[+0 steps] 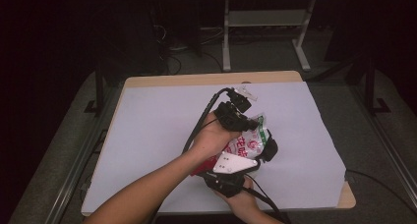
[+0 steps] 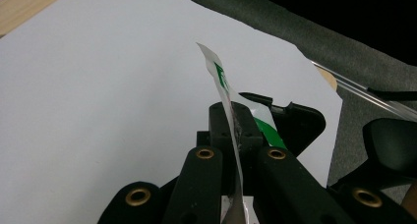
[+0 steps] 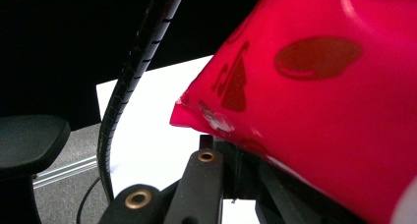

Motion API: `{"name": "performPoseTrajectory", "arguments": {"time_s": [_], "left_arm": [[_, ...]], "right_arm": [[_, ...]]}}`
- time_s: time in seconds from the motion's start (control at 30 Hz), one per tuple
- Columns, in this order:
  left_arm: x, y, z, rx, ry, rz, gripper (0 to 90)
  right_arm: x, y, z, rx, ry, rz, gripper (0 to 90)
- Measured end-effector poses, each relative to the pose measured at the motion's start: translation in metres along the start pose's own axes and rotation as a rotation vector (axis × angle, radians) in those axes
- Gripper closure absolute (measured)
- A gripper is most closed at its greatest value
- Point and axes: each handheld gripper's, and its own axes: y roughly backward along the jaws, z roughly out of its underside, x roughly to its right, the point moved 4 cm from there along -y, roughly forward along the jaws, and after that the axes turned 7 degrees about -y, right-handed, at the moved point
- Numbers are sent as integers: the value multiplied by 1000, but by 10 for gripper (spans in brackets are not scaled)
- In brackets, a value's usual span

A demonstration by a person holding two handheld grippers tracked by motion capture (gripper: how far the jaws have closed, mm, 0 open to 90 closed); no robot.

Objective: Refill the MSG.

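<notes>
High view: snack bag [image 1: 248, 141] held above the white-covered table [image 1: 147, 135], spanning left gripper [image 1: 244, 121] at its far green-white end and right gripper [image 1: 231, 171] at its near red end. Left gripper view: jaws clenched on the bag's thin top seal, edge upright between them. Right gripper view: red corner grasped by jaws, bag rising up and right.
</notes>
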Motion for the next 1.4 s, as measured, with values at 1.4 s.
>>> {"name": "performPoseTrajectory", "arguments": {"time_s": [1.4], "left_arm": [[2, 36, -2, 101, -21, 114, 900]], "right_arm": [[12, -4, 6, -21, -25, 23, 900]]}}
